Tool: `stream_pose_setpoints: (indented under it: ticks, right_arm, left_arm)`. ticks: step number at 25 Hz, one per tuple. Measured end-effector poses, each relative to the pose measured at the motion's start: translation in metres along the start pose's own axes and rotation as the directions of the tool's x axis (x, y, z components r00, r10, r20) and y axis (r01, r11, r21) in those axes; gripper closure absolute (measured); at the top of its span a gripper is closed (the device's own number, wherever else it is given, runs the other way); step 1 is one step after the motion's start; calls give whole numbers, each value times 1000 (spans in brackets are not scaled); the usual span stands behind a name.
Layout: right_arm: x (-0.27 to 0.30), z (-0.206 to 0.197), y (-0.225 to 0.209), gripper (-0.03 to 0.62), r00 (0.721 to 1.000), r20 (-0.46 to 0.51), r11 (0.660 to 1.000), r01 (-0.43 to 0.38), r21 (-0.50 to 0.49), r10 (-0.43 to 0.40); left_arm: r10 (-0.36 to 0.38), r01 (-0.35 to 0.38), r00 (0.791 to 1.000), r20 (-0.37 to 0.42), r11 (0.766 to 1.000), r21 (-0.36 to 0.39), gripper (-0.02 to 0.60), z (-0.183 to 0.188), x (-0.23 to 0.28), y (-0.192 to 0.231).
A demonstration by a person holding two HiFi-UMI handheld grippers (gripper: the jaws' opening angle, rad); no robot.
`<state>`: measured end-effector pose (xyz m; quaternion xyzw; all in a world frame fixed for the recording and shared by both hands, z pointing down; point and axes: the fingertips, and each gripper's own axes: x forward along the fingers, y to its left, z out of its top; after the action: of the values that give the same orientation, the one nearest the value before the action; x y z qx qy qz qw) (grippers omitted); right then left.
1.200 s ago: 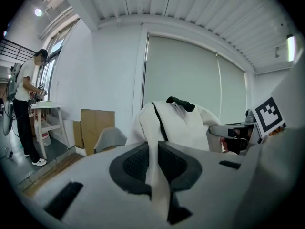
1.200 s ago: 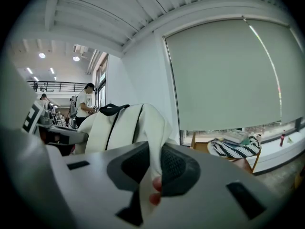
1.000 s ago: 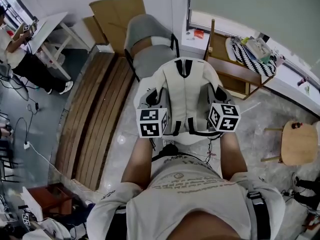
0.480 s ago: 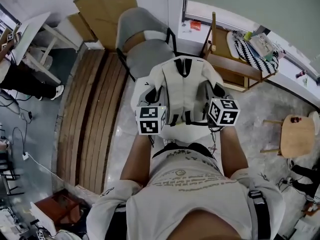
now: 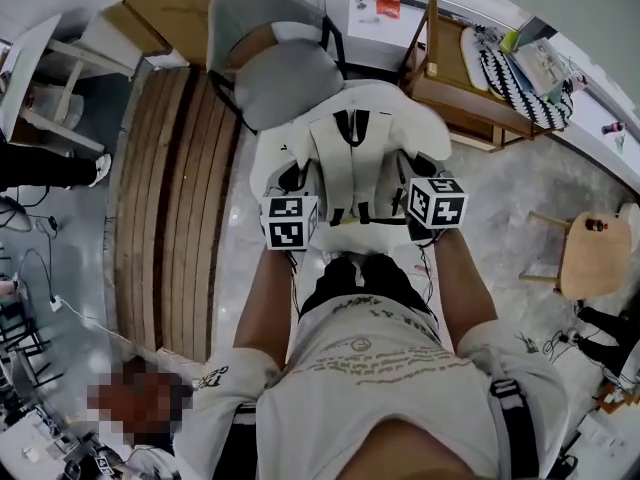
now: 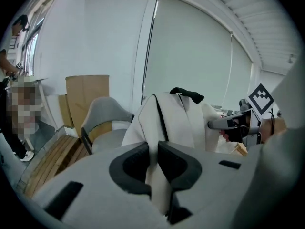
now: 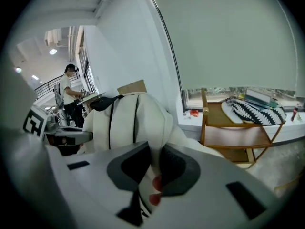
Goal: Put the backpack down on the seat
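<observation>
The white fabric backpack with black straps [image 5: 352, 153] hangs upright by the front edge of the grey padded chair [image 5: 285, 78]. The left gripper [image 6: 153, 168] and the right gripper [image 7: 151, 171] each pinch its white fabric, jaws nearly closed.

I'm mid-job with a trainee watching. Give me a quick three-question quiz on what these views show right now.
1. True or false: the backpack already rests on the seat of the grey chair.
2. What is the left claw shut on? A) white fabric of the backpack B) the chair's armrest C) nothing
3. Fill in: in the head view, the grey chair stands ahead and to the ___ of the backpack.
Key: 1 false, the left claw and right claw hold it up in front of the chair; 2 A; 3 left.
</observation>
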<state>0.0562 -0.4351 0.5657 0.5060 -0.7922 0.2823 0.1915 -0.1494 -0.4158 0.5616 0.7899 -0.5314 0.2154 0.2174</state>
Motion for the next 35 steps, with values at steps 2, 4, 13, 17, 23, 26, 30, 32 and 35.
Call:
stream_pose_setpoints:
  ticks: [2,4,13,17,23,26,30,32,35]
  right_arm:
    - [17,-11,-8,534,999,-45,1000,-11,-14,10]
    - [39,-23,-18,534,996,-90,1000,-25,-11,24]
    - [109,-77,-66,534,968,-248,999,-36,3,36]
    - [140,-95,-83,534,948,-319,998,-34,-45,18]
    - [173,-121,-106,533,920,-391,996,-1,-84,-32]
    - [184,-132,-112,533,909,-413,993,8,-116,-55]
    - [199,-151,-114,529,888,-454,989,-2,-149,-67]
    - [199,-165,-120,523,868,-488,990,28,-140,-93]
    - [194,-178,-129,522,855,-505,991,73,-116,-122]
  left_arm:
    - [-3,3,999,-47,1000,-4,528,-13,17,3]
    - [-3,3,997,-82,1000,-7,528,-27,37,9]
    - [-10,14,971,-237,1000,14,528,-86,118,15]
    - [-22,26,954,-300,1000,10,528,-117,153,22]
    - [-34,61,926,-376,996,62,528,-142,187,17]
    - [-27,61,917,-397,995,74,526,-153,199,19]
    - [-5,32,894,-448,998,54,526,-174,210,27]
    - [-1,25,882,-471,999,44,526,-188,213,25]
    - [-15,35,889,-458,999,34,526,-196,216,18]
